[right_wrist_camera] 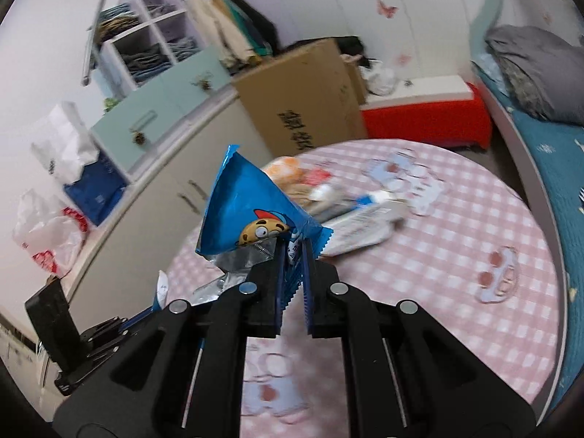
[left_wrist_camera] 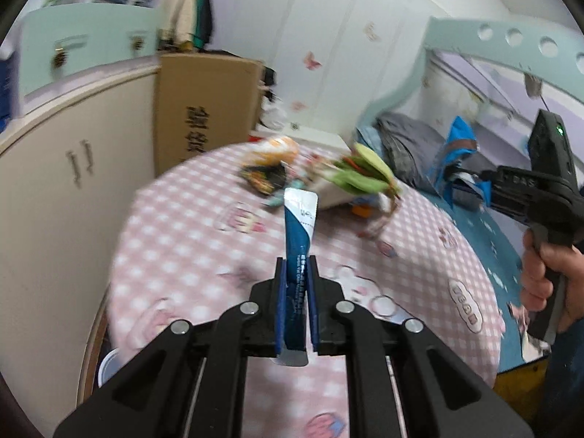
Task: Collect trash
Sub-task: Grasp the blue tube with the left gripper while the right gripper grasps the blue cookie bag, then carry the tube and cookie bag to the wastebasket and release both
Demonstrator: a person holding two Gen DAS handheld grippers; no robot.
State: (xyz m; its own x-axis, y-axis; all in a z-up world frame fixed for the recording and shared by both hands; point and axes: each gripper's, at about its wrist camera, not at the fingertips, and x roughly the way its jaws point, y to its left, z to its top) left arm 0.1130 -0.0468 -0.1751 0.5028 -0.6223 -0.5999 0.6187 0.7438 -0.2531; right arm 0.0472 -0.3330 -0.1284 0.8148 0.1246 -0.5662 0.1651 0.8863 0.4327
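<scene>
Left gripper [left_wrist_camera: 296, 266]: clamped on the blue-white sachet [left_wrist_camera: 299, 230], lifted above the near table [left_wrist_camera: 182, 241].
Sachet risk: thin strip could slide out.
Right gripper [right_wrist_camera: 292, 255]: clamped on the blue snack wrapper [right_wrist_camera: 248, 211] by one corner.
Wrapper risk: may tear loose.
Remaining litter [left_wrist_camera: 270, 171]: far side.

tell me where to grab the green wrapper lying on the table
Judging from the left wrist view, take the green wrapper by its splayed, raised end. Come from above on the near side, since the thin folds stick up off the table there and give the fingers an edge. Blur hides finer detail.
</scene>
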